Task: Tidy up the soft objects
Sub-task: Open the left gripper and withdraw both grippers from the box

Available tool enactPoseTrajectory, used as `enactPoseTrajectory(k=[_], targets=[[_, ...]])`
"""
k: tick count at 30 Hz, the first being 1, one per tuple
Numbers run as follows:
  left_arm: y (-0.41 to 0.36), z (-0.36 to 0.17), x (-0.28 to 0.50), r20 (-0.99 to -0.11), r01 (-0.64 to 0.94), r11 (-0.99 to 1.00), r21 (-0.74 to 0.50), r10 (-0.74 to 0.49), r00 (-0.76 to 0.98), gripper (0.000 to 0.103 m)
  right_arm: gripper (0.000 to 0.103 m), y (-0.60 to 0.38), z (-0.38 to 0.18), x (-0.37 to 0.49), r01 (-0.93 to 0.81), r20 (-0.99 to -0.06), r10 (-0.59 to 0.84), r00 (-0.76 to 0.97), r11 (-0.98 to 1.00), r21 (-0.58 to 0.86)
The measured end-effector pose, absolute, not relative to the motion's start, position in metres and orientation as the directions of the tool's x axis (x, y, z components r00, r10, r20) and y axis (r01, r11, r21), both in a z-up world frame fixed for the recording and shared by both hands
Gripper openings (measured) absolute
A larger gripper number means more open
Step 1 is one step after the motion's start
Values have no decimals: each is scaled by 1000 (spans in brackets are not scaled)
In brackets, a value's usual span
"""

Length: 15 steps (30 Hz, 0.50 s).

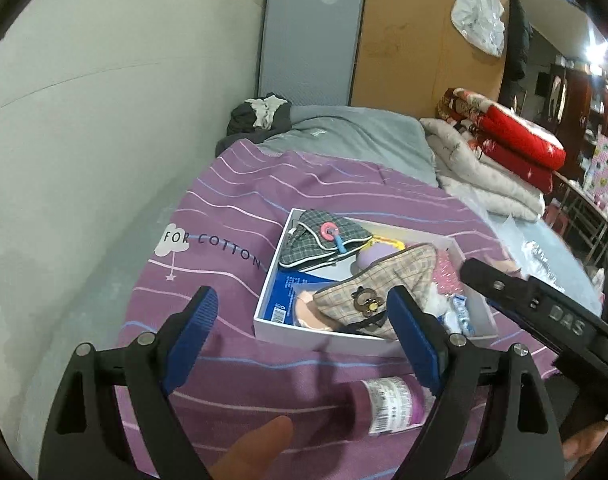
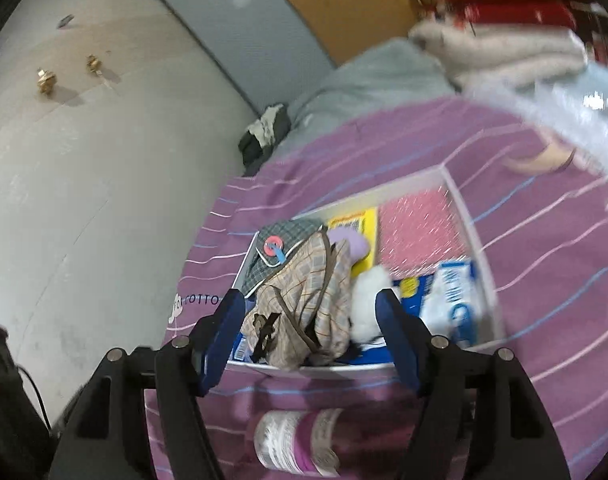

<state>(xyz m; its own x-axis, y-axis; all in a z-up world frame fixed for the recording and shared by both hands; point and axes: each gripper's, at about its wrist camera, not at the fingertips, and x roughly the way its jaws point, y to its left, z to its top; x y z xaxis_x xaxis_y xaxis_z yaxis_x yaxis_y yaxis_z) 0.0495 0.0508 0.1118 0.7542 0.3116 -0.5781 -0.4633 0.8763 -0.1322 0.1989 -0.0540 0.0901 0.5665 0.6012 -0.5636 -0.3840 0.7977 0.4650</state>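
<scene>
Both pairs of jaws stand wide apart with nothing between their blue pads. Left gripper (image 1: pixel 304 320) hangs above a purple striped bedsheet (image 1: pixel 232 208), its right pad overlapping in view the near edge of a white box (image 1: pixel 264 312); the bare sheet shows between its fingers. Right gripper (image 2: pixel 309 332) hovers just over the near rim of the white box (image 2: pixel 327 370), and in its blurred view a beige plaid pouch (image 2: pixel 311 292) appears between the spread fingers, lying in the box below them and not pinched; I cannot tell whether either pad touches it.

Seen from the left wrist, the beige plaid pouch (image 1: pixel 379 288) with a small bear badge lies at the front of the box, leaning on its near wall. Behind it rests a grey-green plaid pouch (image 1: pixel 323 236) bearing a pink ring. A lilac soft item (image 1: pixel 373 256), a pink glittery item (image 2: pixel 419 228), a white fluffy piece (image 2: pixel 369 300) and a blue-and-white packet (image 2: pixel 455 300) fill the rest.

Nearer than the box, a purple bottle (image 1: pixel 383 404) lies on its side on the sheet. A fingertip (image 1: pixel 260 444) shows at the bottom of the left view. Folded red and white quilts (image 1: pixel 499 156) are stacked at the far right of the bed.
</scene>
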Motion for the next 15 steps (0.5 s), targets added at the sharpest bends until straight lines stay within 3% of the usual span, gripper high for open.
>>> enactPoseTrajectory(k=[3,5,15], targets=[[50,116,34,-579,-478,861,-172,304,757,87,69,-64,107,178,-415,-544,583,604,812,410],[46,116,22,-586,-477,859,-185,294,755,87,76,-68,113,157,-443,-543,559,627,829,342],[9,91,-4,-593,-465,880,-100,322,738,87,79,-88,90,97,-395,-517,424,743,902,171]])
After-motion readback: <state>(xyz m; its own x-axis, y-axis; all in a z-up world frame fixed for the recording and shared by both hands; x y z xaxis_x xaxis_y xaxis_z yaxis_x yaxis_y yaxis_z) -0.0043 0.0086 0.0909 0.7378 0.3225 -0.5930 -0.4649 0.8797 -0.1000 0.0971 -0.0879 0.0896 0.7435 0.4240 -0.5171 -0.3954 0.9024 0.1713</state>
